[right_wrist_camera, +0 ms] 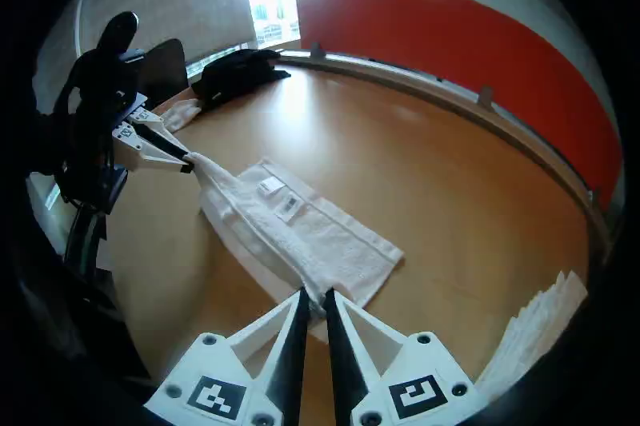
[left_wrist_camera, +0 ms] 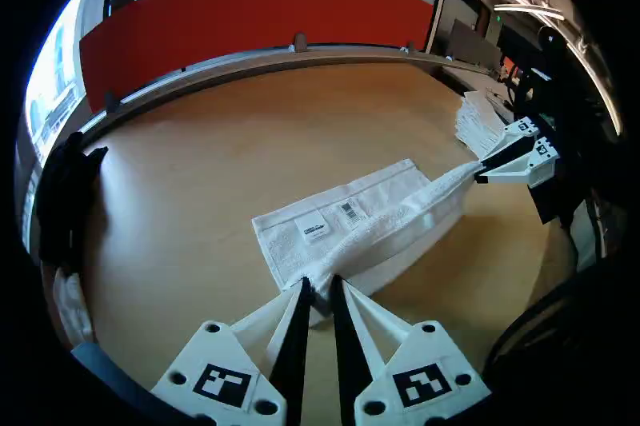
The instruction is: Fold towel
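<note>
Towel: white terry towel (left_wrist_camera: 360,222), nubby looped pile, long rectangle. Two small tags (left_wrist_camera: 328,222) sit face up on the flat part.

Where it is: about mid-bench. The far half lies flat on the wood. The near long edge is pulled up and bunched into a soft, rumpled ridge.

Long axis: runs straight from one gripper to the other. In the left gripper view that's bottom centre up toward the right edge.

Left gripper: the left gripper (left_wrist_camera: 320,288) has white plastic bodies with thin black fingers. They're squeezed nearly together, pinching one end corner of the towel.

Right gripper: same build. The right gripper (right_wrist_camera: 314,298) has its fingers pressed in on the opposite end of that lifted edge, cloth caught between them.

Bench: the bench (left_wrist_camera: 224,154) is smooth honey-coloured wood with a curved far edge and a bit of window glare.

Other stuff: a matte red panel (left_wrist_camera: 256,18) runs along the back. A stack of folded white cloths (right_wrist_camera: 536,322) sits near the right gripper. A black fabric heap (right_wrist_camera: 240,70) lies by the window.
</note>
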The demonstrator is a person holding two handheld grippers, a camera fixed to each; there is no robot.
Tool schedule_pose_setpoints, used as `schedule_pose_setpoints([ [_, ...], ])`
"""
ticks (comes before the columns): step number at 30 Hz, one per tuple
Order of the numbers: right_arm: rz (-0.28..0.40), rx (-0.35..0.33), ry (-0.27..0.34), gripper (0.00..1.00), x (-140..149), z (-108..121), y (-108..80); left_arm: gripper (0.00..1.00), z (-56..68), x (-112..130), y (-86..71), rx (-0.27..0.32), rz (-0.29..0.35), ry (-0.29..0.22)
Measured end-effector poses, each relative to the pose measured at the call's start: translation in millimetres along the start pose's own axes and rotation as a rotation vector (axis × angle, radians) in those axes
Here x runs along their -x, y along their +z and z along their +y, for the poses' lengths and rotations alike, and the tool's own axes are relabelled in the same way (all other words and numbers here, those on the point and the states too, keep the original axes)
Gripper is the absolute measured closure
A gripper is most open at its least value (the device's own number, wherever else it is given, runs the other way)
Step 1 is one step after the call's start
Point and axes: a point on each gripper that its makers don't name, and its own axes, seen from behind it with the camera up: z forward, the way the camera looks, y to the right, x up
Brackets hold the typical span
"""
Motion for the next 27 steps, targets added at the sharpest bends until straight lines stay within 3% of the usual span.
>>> schedule_pose_setpoints([
  [17,-0.056,0.012,0.024,0.84,15.5,22.6,30.2,0.8,-12.1,9.9,38.1,0.002,-0.047,-0.013],
  [27,-0.071,0.048,0.026,0.81,12.0,38.2,46.9,0.77,-26.4,6.8,55.3,-0.023,-0.052,-0.018],
])
